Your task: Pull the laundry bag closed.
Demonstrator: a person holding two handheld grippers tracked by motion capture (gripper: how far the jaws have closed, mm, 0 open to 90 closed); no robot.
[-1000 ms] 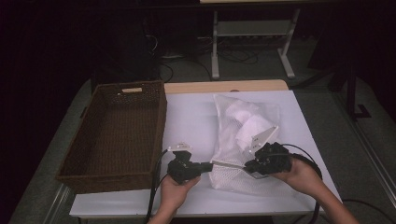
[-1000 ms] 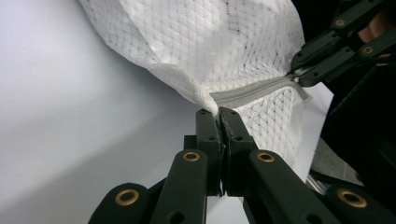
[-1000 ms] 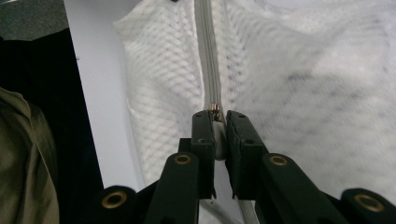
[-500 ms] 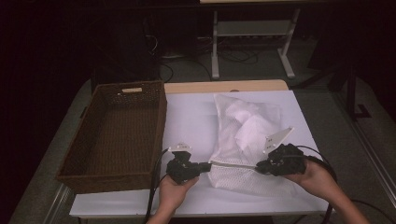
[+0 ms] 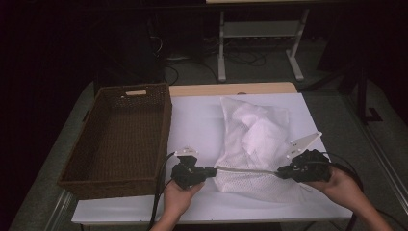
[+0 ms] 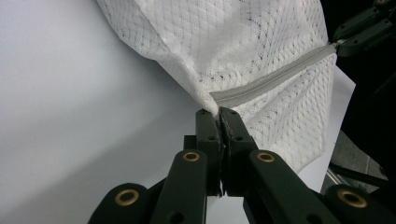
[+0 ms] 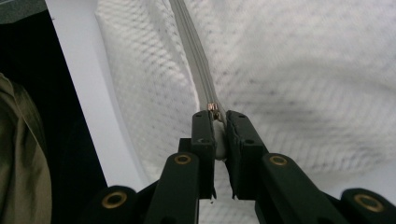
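White mesh laundry bag [image 5: 255, 144], soft, light, limp; best held along its grey zipper [image 6: 271, 79]. Left gripper [image 6: 219, 114] clamped on zipper end; right gripper [image 7: 218, 115] pinching metal zipper pull [image 7: 212, 108].

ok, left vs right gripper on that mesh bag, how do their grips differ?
The left gripper pinches the mesh bag at the corner where the zipper ends; the right gripper clamps at the zipper's metal slider. The left gripper sits close to the wicker basket; the right gripper is at the bag's far side. Both are shut on the bag, with the zipper drawn straight between them.
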